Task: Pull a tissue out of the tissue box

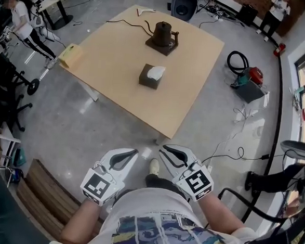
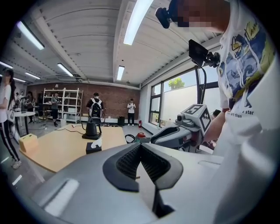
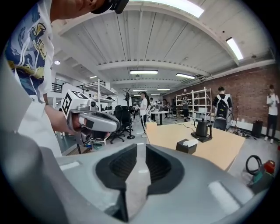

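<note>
The dark tissue box [image 1: 151, 76] stands near the middle of the wooden table [image 1: 110, 58], with a white tissue sticking up from its top. It shows small and far off in the left gripper view [image 2: 93, 147] and the right gripper view [image 3: 189, 145]. Both grippers are held close to the person's body, well short of the table, over the floor. My left gripper [image 1: 134, 153] [image 2: 140, 145] has its tips together and holds nothing. My right gripper [image 1: 163, 150] [image 3: 141, 146] shows a narrow gap between its pads, with nothing in it.
A dark kettle on a base [image 1: 162, 35] stands behind the tissue box, with a cable leading off it. A yellow box [image 1: 69, 55] sits at the table's left corner. Hoses and a red tool [image 1: 252, 79] lie on the floor at right. Office chairs and people stand around.
</note>
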`<act>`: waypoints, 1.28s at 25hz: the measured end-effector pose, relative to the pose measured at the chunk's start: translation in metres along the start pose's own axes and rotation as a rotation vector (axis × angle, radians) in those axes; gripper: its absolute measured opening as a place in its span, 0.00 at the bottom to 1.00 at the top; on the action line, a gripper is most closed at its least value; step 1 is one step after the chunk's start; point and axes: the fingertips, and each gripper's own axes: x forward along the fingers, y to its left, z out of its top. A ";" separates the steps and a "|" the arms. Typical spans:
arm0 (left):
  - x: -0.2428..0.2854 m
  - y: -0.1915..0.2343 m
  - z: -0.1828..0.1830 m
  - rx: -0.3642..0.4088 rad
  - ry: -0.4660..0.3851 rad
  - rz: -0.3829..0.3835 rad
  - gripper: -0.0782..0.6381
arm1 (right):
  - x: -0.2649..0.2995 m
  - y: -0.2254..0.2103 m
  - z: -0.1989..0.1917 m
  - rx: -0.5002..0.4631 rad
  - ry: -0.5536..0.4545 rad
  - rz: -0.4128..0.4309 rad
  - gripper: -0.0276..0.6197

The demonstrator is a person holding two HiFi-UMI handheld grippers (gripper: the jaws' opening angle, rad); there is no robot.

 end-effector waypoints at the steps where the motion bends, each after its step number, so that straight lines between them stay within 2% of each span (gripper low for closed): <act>1: 0.011 0.007 0.005 0.009 -0.002 0.005 0.12 | 0.005 -0.012 0.003 -0.006 -0.006 0.005 0.12; 7: 0.061 0.043 0.025 0.006 -0.018 0.033 0.12 | 0.034 -0.077 0.001 0.008 0.010 0.010 0.15; 12: 0.082 0.072 0.022 0.007 -0.005 0.006 0.12 | 0.067 -0.115 -0.008 0.104 0.042 0.002 0.19; 15: 0.097 0.098 0.018 -0.002 0.015 -0.012 0.12 | 0.090 -0.141 -0.008 0.126 0.061 -0.018 0.22; 19: 0.118 0.128 0.021 0.002 0.021 -0.085 0.12 | 0.114 -0.178 -0.010 0.194 0.095 -0.073 0.22; 24: 0.131 0.170 0.027 0.025 0.024 -0.172 0.12 | 0.159 -0.219 -0.016 0.287 0.132 -0.138 0.28; 27: 0.138 0.194 0.032 0.035 0.027 -0.202 0.12 | 0.184 -0.245 -0.021 0.369 0.131 -0.181 0.30; 30: 0.143 0.215 0.035 0.076 0.024 -0.229 0.12 | 0.206 -0.270 -0.025 0.421 0.128 -0.230 0.31; 32: 0.145 0.226 0.033 0.065 0.033 -0.243 0.12 | 0.220 -0.284 -0.029 0.463 0.131 -0.248 0.33</act>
